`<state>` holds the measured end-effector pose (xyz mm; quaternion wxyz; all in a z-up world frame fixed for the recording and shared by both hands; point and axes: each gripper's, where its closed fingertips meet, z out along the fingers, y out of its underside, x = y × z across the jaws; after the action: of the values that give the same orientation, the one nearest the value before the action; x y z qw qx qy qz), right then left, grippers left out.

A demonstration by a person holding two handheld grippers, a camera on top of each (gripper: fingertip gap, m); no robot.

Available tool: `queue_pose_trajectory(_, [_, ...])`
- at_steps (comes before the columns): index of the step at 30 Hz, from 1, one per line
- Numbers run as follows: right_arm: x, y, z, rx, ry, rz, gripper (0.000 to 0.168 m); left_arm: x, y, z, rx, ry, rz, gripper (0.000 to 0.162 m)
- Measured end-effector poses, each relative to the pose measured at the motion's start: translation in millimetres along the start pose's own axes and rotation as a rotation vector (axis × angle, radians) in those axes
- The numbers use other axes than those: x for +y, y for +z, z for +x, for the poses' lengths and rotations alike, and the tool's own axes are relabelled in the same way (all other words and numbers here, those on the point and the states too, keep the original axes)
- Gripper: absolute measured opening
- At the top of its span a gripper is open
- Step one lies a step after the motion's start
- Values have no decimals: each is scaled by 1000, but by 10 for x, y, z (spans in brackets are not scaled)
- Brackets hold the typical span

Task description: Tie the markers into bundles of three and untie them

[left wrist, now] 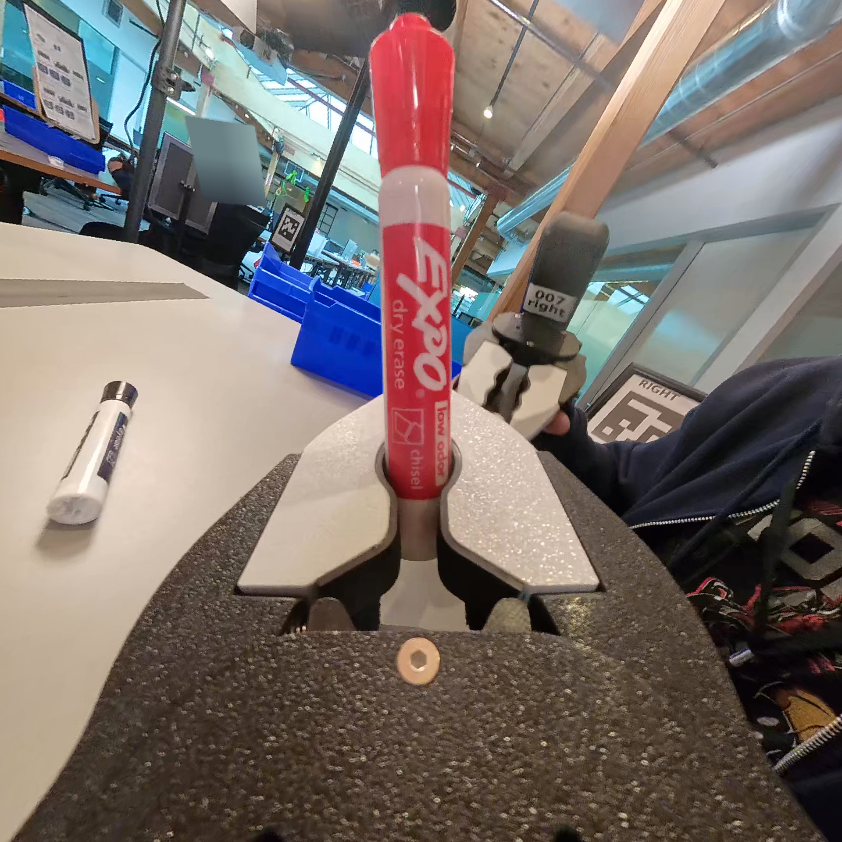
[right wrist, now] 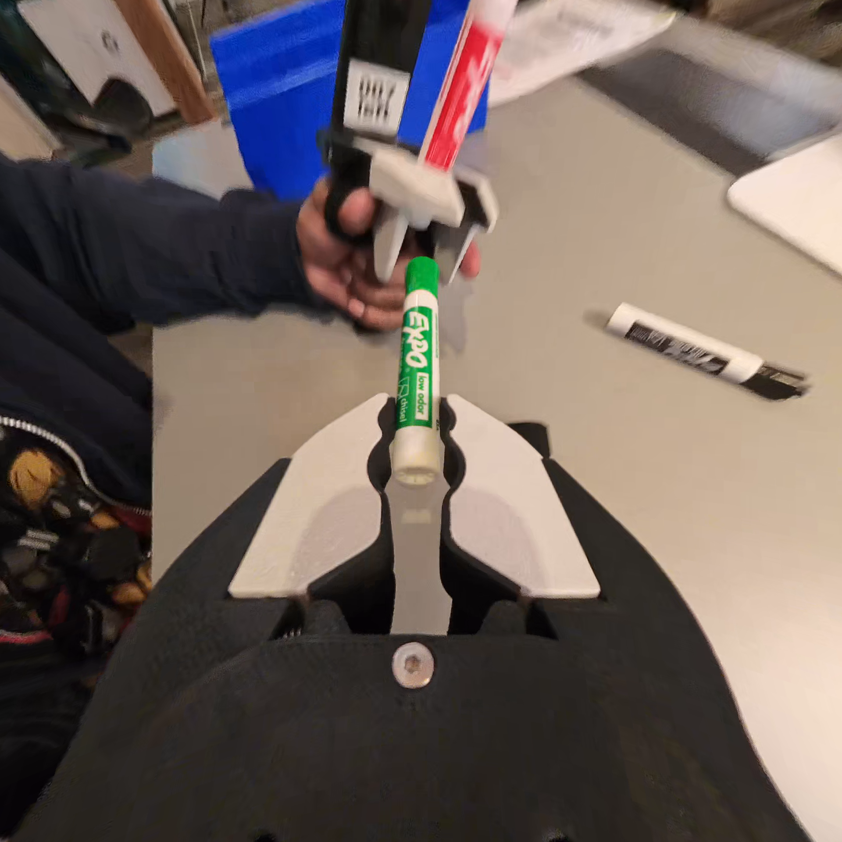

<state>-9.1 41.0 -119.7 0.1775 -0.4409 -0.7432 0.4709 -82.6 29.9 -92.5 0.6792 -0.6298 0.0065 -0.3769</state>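
Left wrist view: the left hand-held gripper is clamped on a red marker, gripping its lower barrel in the rounded notch between the two pale fingers. The marker stands upright, red cap on top, lifted above the pale worktop. A black marker lies alone on the worktop to the left, well apart. Behind are blue bins. At right, the right hand-held gripper is held up near the red marker by a person in a dark sleeve.

Right wrist view: the right hand-held gripper is clamped on a green marker near its blunt rear end; the green cap points away, toward the left hand-held gripper, which is blurred and carries the red marker tilted upward. The person's hand holds that tool. The black marker lies on the worktop to the right.

No tie, band or string is visible in either view. The step in hand appears to be gathering three markers. To do it well, bring the red and green barrels side by side with caps facing the same way, keep both grips firm, and lay them next to the black one so all three line up before binding
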Motion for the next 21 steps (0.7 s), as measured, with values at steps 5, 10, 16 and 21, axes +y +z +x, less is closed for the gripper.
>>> queue_pose_trajectory(5, [-365,-148,218,73,10,99,18,-179,-57,46,17,-29,113,12])
queue_pose_trajectory(10, [-617,-261,253,68,32,263,18,-253,-93,68,43,-55,166,12])
queue_pose_trajectory(16, [-824,55,235,-6,120,384,18,-107,58,232,157,-146,140,12])
queue_pose_trajectory(21, [-765,306,191,-34,142,351,18,-9,119,290,163,-121,94,11])
